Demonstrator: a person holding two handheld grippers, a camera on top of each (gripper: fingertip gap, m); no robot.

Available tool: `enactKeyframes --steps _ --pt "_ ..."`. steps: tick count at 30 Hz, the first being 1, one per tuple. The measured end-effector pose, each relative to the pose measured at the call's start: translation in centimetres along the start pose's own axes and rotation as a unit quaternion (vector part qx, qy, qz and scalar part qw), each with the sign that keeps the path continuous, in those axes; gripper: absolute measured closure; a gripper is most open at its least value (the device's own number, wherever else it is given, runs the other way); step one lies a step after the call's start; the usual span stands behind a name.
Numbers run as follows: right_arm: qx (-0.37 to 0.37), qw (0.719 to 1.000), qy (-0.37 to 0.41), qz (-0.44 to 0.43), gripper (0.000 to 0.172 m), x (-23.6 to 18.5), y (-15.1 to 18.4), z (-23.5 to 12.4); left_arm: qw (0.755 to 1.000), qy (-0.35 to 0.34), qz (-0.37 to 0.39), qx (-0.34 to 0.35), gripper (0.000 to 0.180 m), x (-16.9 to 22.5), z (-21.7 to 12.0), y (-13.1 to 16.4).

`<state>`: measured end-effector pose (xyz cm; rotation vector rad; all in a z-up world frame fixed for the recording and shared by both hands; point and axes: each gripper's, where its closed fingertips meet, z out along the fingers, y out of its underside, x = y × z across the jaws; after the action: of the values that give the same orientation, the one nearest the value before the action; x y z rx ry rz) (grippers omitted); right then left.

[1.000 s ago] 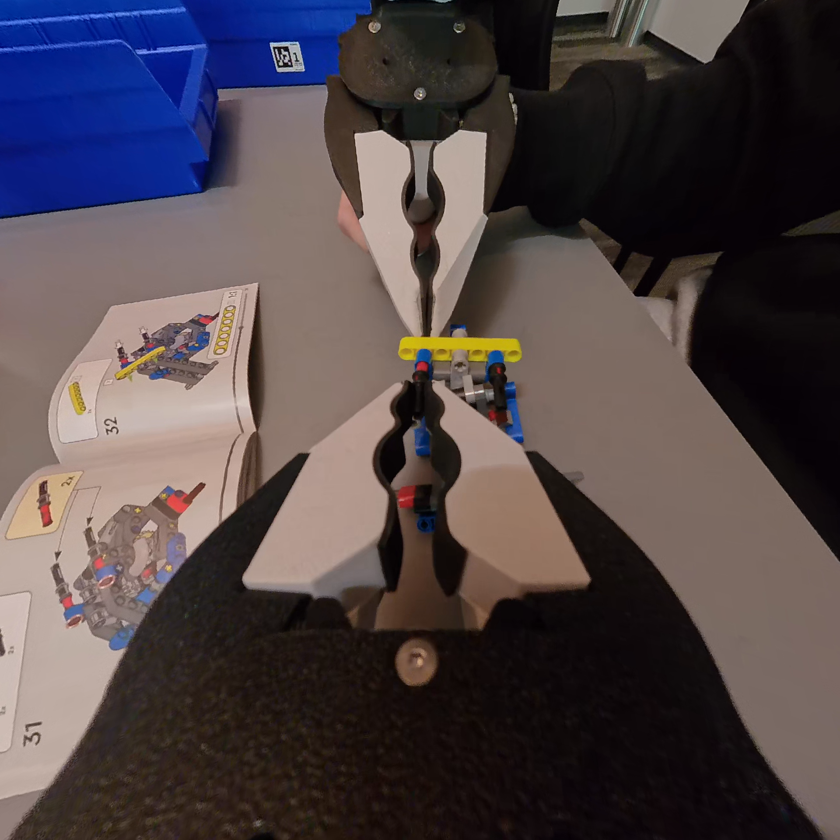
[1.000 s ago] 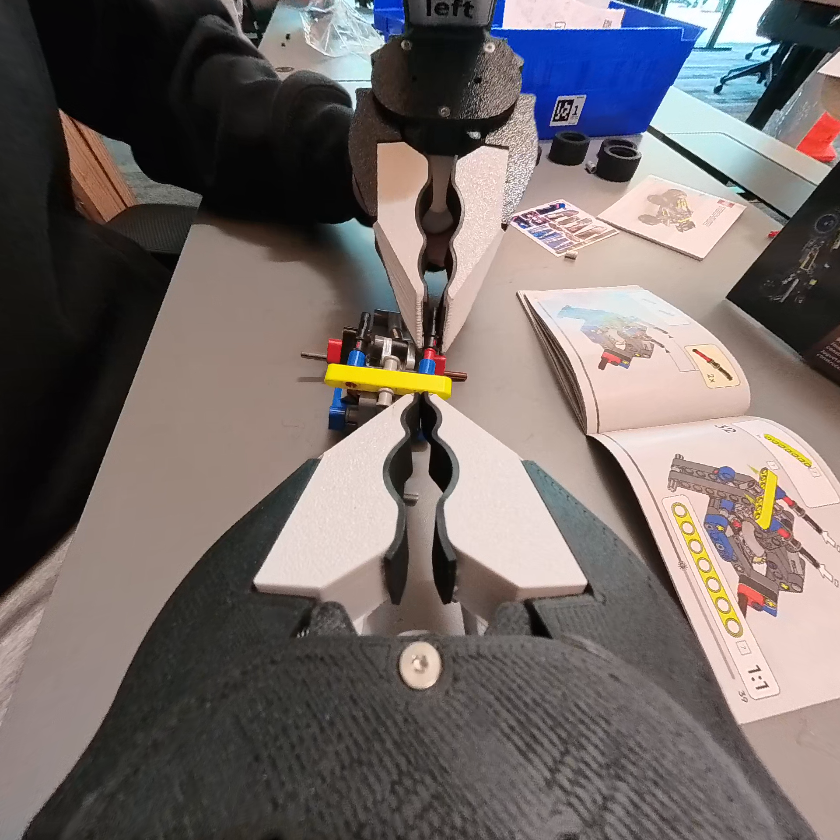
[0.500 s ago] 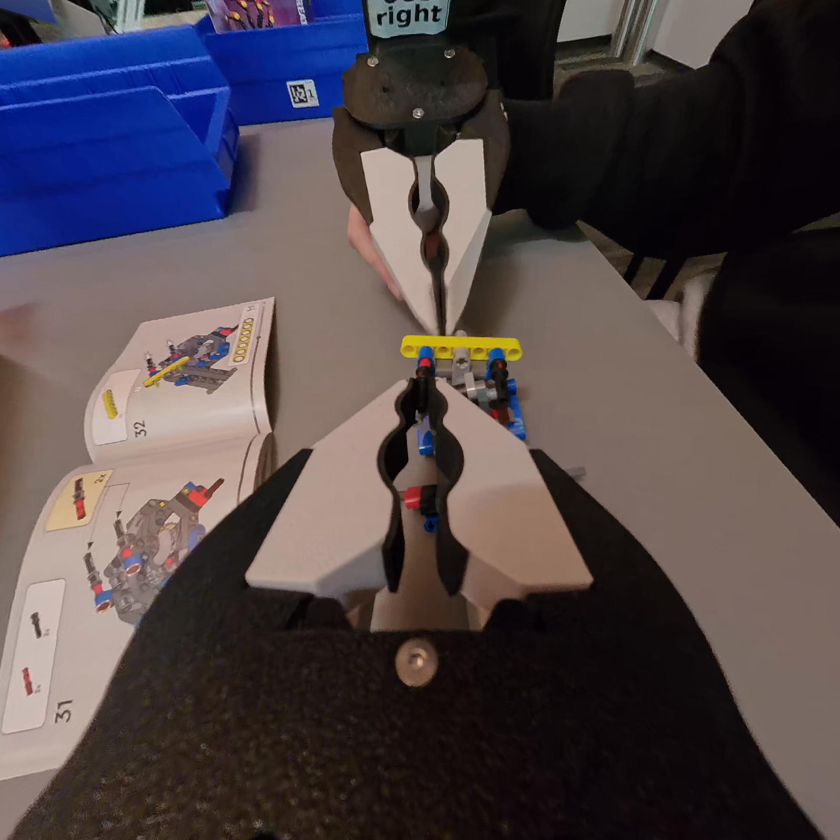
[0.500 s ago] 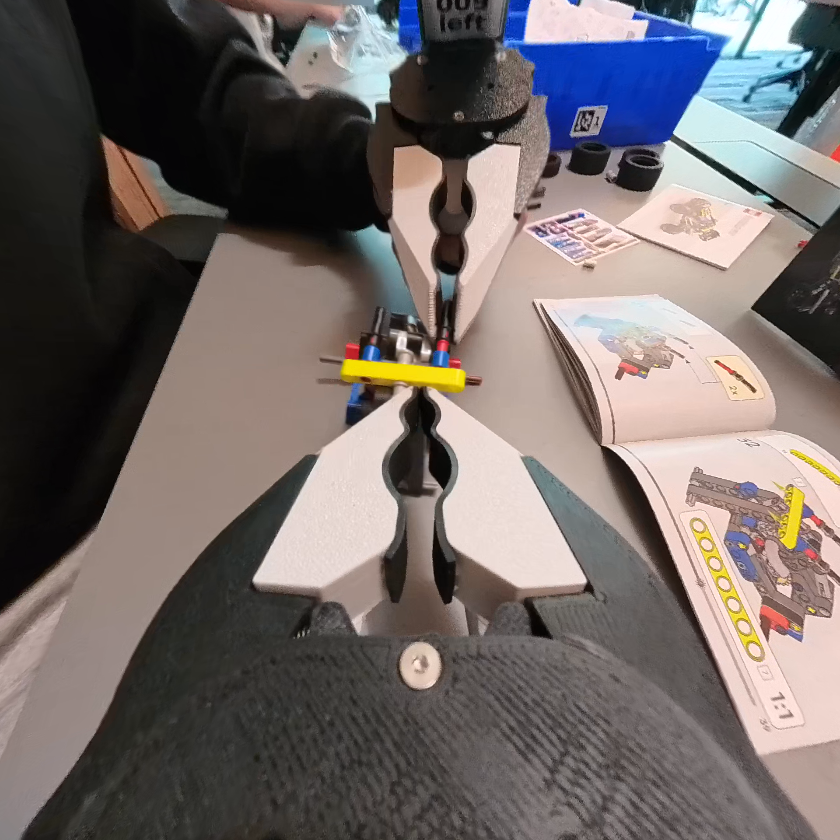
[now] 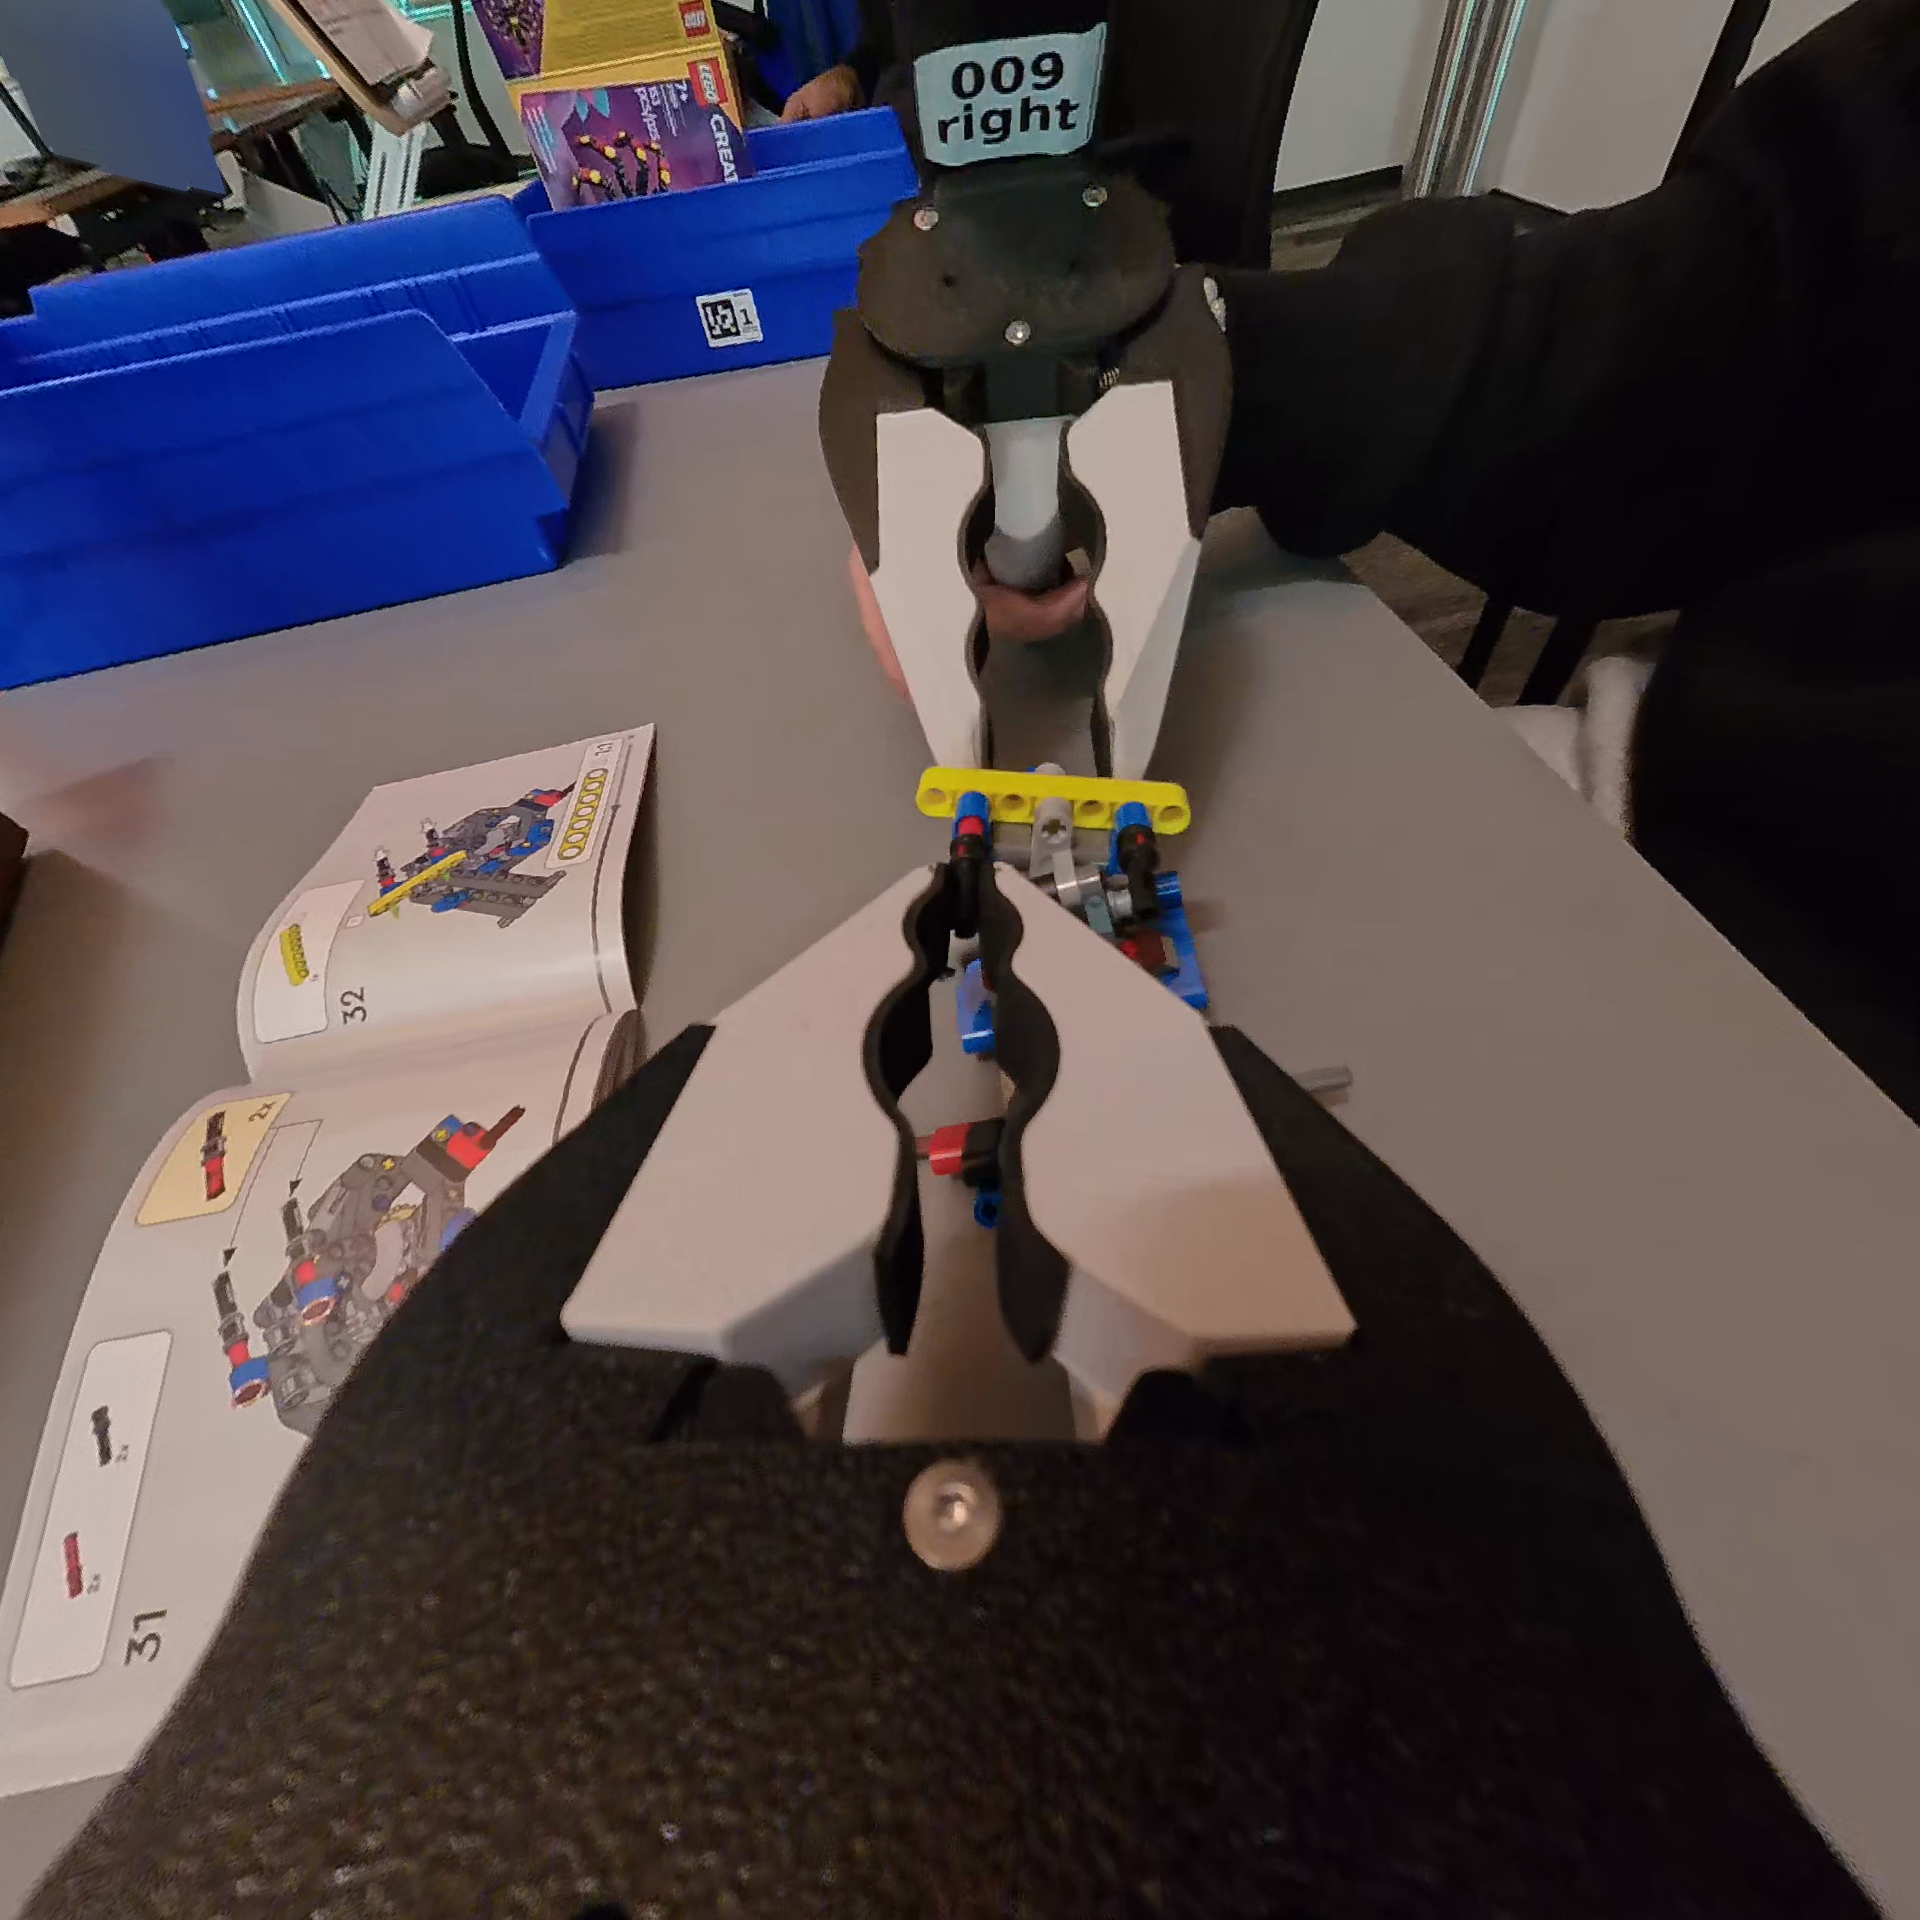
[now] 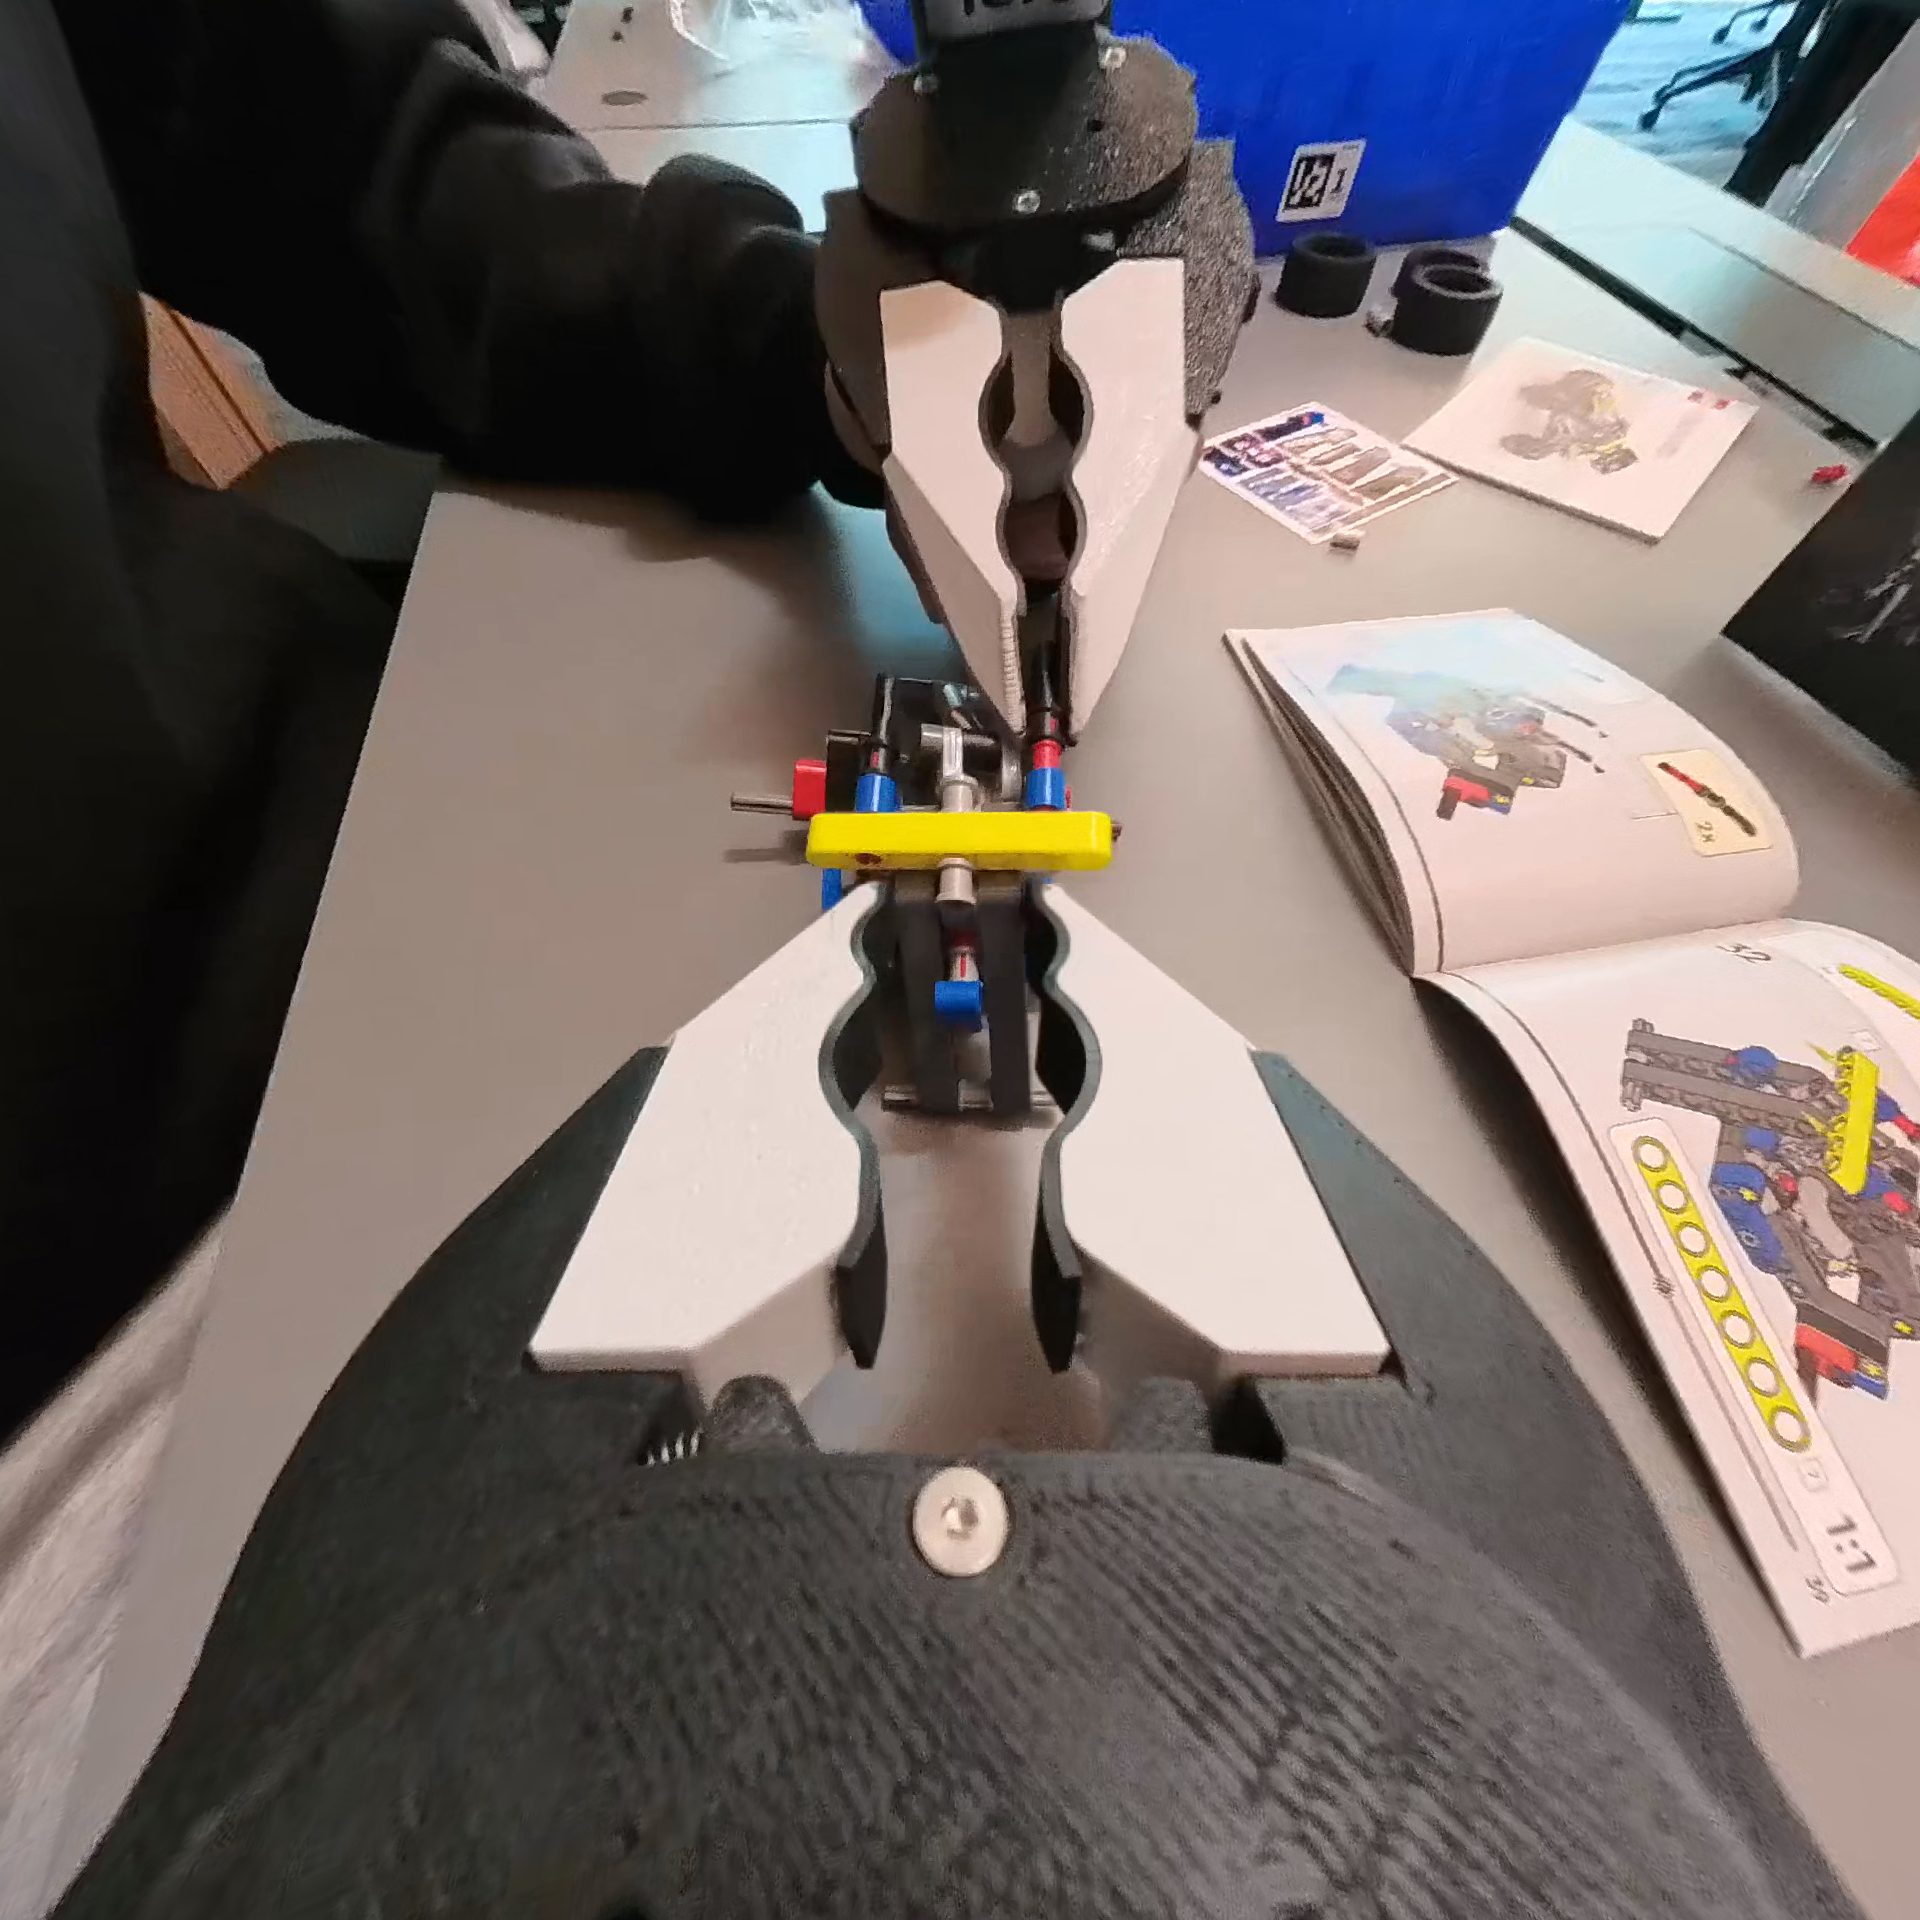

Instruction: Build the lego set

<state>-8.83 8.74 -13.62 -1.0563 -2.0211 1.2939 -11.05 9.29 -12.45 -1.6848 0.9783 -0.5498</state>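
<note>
A small brick model [image 5: 1132, 904] with a yellow beam [image 5: 1049, 805] across it sits on the grey table [image 5: 727, 582]. My left gripper [image 5: 971, 883] is shut on a black pin [image 5: 964, 868] that sticks out of the beam's left end. The right wrist view shows the left gripper [image 6: 1039, 707] pinching that pin [image 6: 1047, 681] above a blue bush. My right gripper [image 6: 951, 899] is open, its fingertips on either side of the grey axle end [image 6: 954, 883] just behind the yellow beam [image 6: 956, 840]. In the left wrist view it [image 5: 1044, 743] stands open at the beam's far side.
An open instruction booklet [image 5: 436, 894] lies left of the model, also seen in the right wrist view [image 6: 1538, 769]. Blue bins [image 5: 270, 436] stand at the back. Black tyres [image 6: 1330, 272], a sticker sheet [image 6: 1320, 468] and a leaflet [image 6: 1590, 436] lie farther off. Dark sleeves [image 5: 1507, 395] reach in. Only a small space, under 4 cm, lies between the two pairs of fingers.
My right gripper was shut at the yellow beam and has now opened. My left gripper has stayed shut on the black pin. The model has not moved.
</note>
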Motion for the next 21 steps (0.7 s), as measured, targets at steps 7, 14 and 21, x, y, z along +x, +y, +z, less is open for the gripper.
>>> enactKeyframes --steps 7,14,21 --pt "-0.027 0.999 0.009 -0.024 0.149 0.1 0.5 0.9 1.0 -0.002 0.005 0.0 0.179 0.0 0.0 0.0" --pt "-0.033 0.999 0.012 -0.037 0.149 0.3 0.5 1.5 1.0 0.004 0.01 -0.012 0.179 -0.1 -0.2 0.1" --pt "-0.036 0.999 0.014 -0.033 0.149 0.4 0.4 1.7 0.999 0.021 -0.025 -0.021 0.178 -0.3 -0.3 0.3"
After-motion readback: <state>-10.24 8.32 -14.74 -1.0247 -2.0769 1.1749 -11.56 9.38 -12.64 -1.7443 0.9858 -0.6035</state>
